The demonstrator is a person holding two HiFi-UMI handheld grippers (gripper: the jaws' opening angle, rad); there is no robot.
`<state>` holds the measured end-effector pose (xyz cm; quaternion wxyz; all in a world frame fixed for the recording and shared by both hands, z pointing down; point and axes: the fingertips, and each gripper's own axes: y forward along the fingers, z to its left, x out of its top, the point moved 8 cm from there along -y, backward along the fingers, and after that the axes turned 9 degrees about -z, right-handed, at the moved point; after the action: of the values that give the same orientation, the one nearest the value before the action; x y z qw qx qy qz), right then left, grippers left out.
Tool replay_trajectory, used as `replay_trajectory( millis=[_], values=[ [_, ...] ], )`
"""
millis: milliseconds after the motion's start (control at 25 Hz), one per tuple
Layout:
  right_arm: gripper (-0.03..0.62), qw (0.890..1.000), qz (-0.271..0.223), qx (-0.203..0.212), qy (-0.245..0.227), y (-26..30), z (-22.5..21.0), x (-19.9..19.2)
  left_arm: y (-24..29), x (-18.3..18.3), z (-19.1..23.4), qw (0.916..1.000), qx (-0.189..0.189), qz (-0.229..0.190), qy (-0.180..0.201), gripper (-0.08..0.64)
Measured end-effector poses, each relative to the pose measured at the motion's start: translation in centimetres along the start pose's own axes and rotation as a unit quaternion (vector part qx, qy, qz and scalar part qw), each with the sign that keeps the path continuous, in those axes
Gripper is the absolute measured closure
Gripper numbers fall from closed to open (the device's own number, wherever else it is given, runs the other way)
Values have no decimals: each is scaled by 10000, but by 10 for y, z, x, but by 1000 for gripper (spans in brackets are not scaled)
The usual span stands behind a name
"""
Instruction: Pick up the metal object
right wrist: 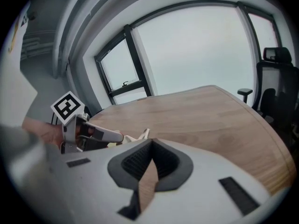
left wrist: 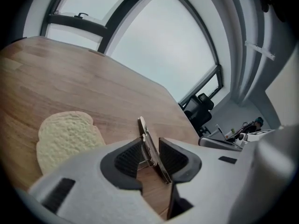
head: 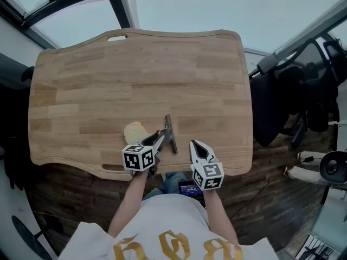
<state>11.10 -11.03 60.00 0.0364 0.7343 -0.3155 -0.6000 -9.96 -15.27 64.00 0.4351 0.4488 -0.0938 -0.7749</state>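
One wooden counter point(head: 81, 91) with wavy edges fills most of the head view, and a single black office chair point(head: 276, 107) stands off its right edge. On the counter near the front edge lies one pale slice of bread point(head: 134, 131), just left of the metal object and clear of it. Two grippers work at the front edge. The left gripper point(head: 161, 138) has its fingers point(left wrist: 174, 157) clamped on the one metal object point(head: 169, 124), a thin strip with a spring. The right gripper point(head: 196, 144) sits just beside it, fingers together and empty. Yellow lettering on the person's shirt point(head: 162, 237) cannot be read.
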Motion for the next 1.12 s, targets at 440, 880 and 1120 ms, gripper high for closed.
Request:
replay_trajectory(
  millis=[440, 880, 1120],
  values=[
    [581, 9998, 176, -40, 51, 17, -13, -2, 19, -2, 12, 9959, 14, 165, -892, 517],
    [581, 9997, 249, -32, 32, 18, -20, -2, 19, -2, 14, 9907, -11, 48, -1361, 526],
    [581, 9998, 217, 33, 11, 14, -20, 1, 18, -3, 6, 9906, -98, 60, -1366, 529]
  ],
)
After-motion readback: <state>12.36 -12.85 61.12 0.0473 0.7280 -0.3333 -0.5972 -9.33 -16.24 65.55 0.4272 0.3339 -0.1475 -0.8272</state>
